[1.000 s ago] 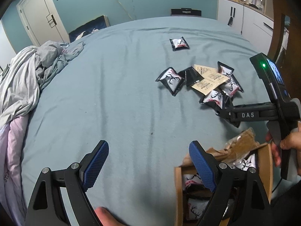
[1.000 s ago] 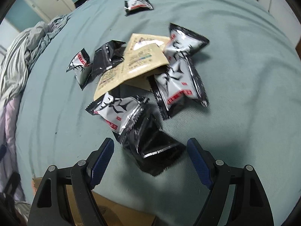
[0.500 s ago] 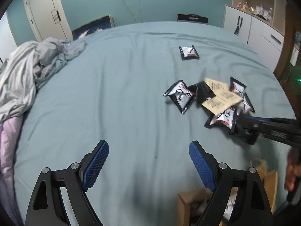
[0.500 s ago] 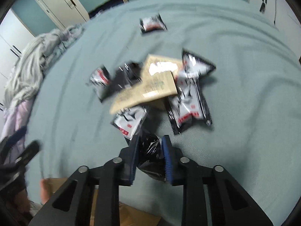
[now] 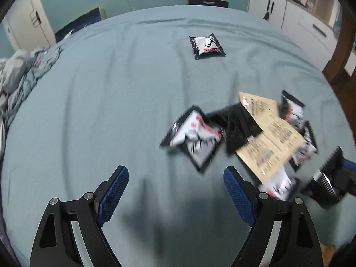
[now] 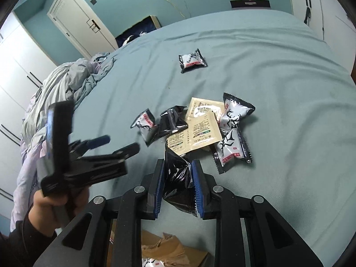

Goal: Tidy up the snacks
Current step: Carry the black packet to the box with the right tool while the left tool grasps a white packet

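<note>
— Since a second ago the right gripper (image 6: 178, 187) has been closing its jaws; what is it gripping?
— It is clamping a crinkled black foil snack packet (image 6: 178, 178) between blue ribbed pads and lifting it just off the teal bed sheet (image 6: 289, 133), pointing steeply down.
— And the left gripper (image 5: 175, 191)?
— It is hovering with jaws wide apart and nothing between them, near the pile, a hand (image 6: 51, 204) holding its grip.
— What is lying in the pile?
— Glossy black-and-white pillow packets (image 6: 231, 151) and flat beige paper sachets (image 6: 198, 133) are overlapping; one black-and-white packet (image 5: 207, 46) is lying well apart.
— Any container?
— A brown cardboard box (image 6: 169, 253) is sitting below the right gripper, holding similar packets.
</note>
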{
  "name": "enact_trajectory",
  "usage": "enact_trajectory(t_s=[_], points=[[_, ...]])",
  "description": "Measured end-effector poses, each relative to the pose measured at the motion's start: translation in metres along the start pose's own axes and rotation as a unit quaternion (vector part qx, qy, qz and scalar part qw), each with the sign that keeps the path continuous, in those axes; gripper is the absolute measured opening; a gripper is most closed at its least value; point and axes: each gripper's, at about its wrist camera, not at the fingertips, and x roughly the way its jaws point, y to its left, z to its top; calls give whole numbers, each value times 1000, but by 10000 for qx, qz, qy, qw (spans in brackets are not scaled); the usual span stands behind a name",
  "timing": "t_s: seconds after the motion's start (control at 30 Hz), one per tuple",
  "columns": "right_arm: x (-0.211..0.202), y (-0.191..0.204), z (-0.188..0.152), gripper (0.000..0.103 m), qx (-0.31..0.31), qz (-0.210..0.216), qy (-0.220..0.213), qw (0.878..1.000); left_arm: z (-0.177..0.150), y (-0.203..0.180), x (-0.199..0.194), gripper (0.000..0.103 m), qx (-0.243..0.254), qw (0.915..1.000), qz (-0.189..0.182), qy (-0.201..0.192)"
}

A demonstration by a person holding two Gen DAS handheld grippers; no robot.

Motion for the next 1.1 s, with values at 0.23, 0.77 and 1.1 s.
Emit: enact_trajectory(t_s=[0.23, 0.77, 1.1], points=[[14, -11, 6, 22, 177, -2, 76, 9998, 29, 8, 32, 64, -425, 9980, -460, 107], [-3, -12, -4, 22, 77, -375, -293, 9988, -2, 1, -46, 25, -170, 9986, -362, -345], [-57, -4, -36, 22, 165, -353, -499, 9980, -68, -19, -125, 25, 440, 9969, -287, -581]])
